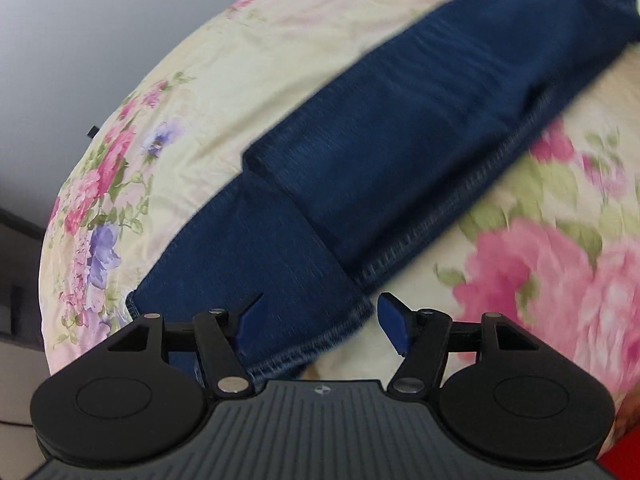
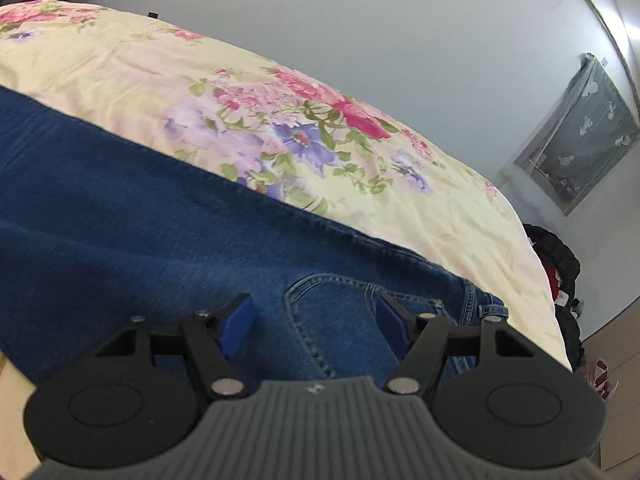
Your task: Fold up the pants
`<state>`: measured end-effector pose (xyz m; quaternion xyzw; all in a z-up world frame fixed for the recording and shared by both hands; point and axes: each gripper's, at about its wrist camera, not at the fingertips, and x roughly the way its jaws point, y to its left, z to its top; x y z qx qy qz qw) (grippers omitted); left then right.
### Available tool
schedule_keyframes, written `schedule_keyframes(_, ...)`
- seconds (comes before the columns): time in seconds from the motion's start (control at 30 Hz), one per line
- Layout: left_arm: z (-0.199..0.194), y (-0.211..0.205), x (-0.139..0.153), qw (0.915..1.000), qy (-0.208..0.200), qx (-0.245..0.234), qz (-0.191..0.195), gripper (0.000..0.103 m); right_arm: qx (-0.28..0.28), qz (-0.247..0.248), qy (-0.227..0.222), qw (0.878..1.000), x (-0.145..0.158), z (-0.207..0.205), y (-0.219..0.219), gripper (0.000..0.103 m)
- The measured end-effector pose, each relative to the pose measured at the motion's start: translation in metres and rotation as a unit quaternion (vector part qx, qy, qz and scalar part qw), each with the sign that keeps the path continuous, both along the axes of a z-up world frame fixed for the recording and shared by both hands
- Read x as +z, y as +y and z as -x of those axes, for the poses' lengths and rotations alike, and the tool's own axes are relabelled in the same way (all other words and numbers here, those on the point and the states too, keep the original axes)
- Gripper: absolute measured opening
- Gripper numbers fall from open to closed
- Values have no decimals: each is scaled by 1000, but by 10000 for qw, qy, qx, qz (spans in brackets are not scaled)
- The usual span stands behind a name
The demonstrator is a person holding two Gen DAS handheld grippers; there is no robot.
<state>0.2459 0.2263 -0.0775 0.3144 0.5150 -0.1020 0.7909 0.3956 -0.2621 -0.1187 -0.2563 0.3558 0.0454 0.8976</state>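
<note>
Dark blue jeans (image 1: 360,152) lie on a floral bed sheet (image 1: 208,80), one leg laid over the other, the hem ends near the lens. My left gripper (image 1: 320,320) stands open above the hem of the lower leg, nothing pressed between its blue pads (image 1: 394,322). In the right wrist view the jeans (image 2: 120,216) show their seat with a back pocket (image 2: 332,312) and the waistband at the right. My right gripper (image 2: 316,320) hangs open over that pocket, its pads apart and clear of the cloth.
The bed's sheet (image 2: 360,184) runs to a far edge against a pale wall (image 2: 360,20). A dark bag or clothes pile (image 2: 560,264) sits past the bed's right corner, under a framed panel (image 2: 580,132). Dark furniture (image 1: 16,264) stands at the left.
</note>
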Motion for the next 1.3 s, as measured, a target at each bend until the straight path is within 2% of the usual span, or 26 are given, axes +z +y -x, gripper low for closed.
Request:
schedule_keyframes(0.1,17,0,-30,9982,33,-279,-530,75,-13,83,150,9999,-6,12,8,64)
schedule_keyframes(0.2,17,7,-45,9970,-122,-289,-702,73,-109,218,190,9995,-7,14,13,65)
schedule_keyframes(0.23,15,10,-47,9977,-165,-242,-609,65,-136,244,197,9994,-6,13,13,66)
schedule_keyframes(0.27,12,14,-48,9982,-226,-146,-544,44,-167,295,201,9992,-6,12,15,67)
schedule_keyframes(0.3,8,19,-46,9983,-296,-11,-506,32,-184,366,216,9989,-6,11,17,68)
schedule_keyframes(0.37,5,26,-38,9994,-293,90,-130,6,-162,535,236,9982,-8,9,21,68)
schedule_keyframes(0.43,7,32,-28,9986,-475,168,139,1,-139,724,233,9970,-10,7,25,68)
schedule_keyframes(0.47,6,36,-23,9979,-576,206,211,1,-149,774,242,9966,-11,6,26,68)
schedule_keyframes(0.57,4,55,-3,9925,-802,517,761,0,-186,879,295,9955,-16,1,31,68)
schedule_keyframes(0.67,-7,82,15,9812,-1103,1117,1122,0,-169,1071,320,9936,-24,-3,36,68)
schedule_keyframes(0.73,-15,100,24,9726,-1310,1535,1152,0,-192,1132,347,9928,-28,-7,38,68)
schedule_keyframes(0.8,-29,124,32,9603,-1529,2032,1146,0,-215,1184,365,9921,-30,-9,39,68)
schedule_keyframes(0.87,-40,148,38,9428,-1787,2579,1128,0,-211,1235,368,9914,-31,-9,41,68)
schedule_keyframes(0.93,-48,175,41,9190,-1913,3235,1194,5,-209,1265,378,9910,-33,-9,41,68)
schedule_keyframes(0.97,-49,187,40,9097,-1927,3466,1234,9,-213,1279,383,9908,-33,-9,41,68)
schedule_keyframes(1.0,-49,195,40,9046,-1942,3577,1265,13,-216,1285,386,9907,-33,-8,41,68)
schedule_keyframes(1.07,-45,203,38,9008,-1937,3645,1350,29,-213,1284,377,9908,-33,-7,40,69)
schedule_keyframes(1.13,-35,203,36,9014,-1870,3596,1523,38,-206,1299,371,9906,-33,-7,41,69)
schedule_keyframes(1.23,-22,201,29,8983,-1646,3641,1827,41,-229,1305,346,9906,-33,-7,41,69)
schedule_keyframes(1.3,-13,203,22,8876,-1460,3803,2152,42,-274,1287,290,9909,-32,-5,41,69)
